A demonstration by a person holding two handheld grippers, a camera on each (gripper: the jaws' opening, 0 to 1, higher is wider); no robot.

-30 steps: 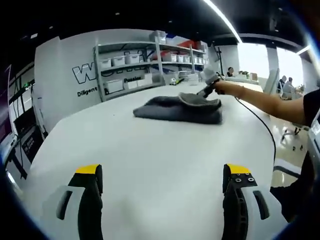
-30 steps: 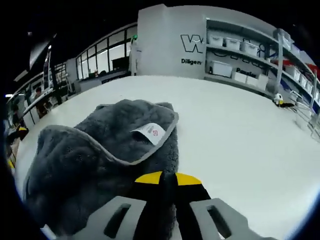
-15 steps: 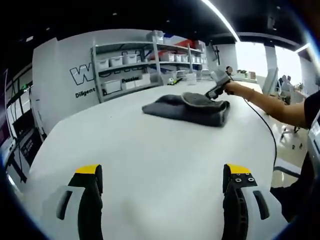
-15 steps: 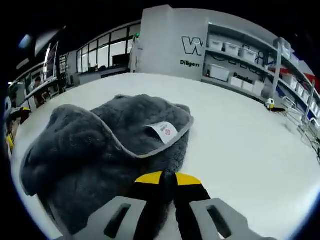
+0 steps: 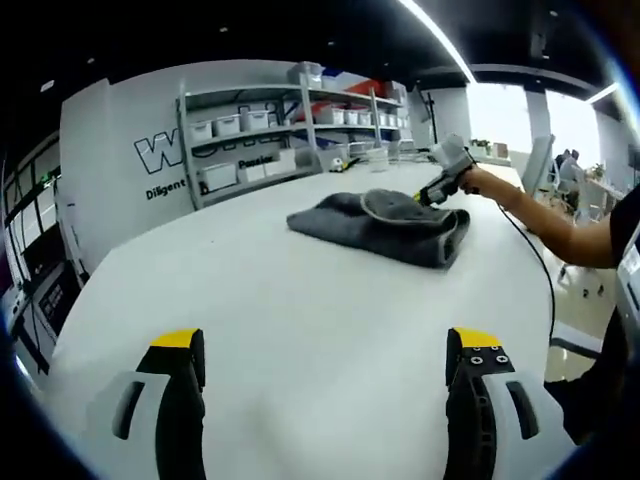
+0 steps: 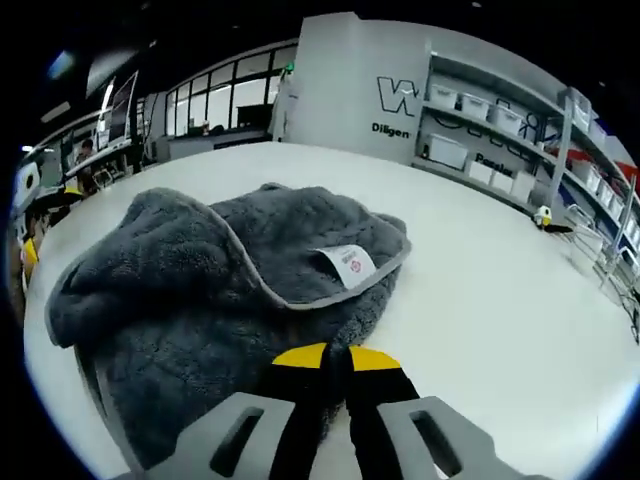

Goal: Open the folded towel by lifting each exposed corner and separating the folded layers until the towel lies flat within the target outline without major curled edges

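On the white tabletop (image 5: 300,330), far from the left gripper (image 5: 325,385) whose yellow-tipped jaws are spread wide and empty, a folded dark grey fluffy towel (image 5: 385,225) is seen bunched. At its right edge, a towel layer is pinched by the clenched right gripper (image 6: 337,357), beside a white label (image 6: 347,266).

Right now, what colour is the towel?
Dark grey towel with a lighter grey edge, best in the right gripper view.
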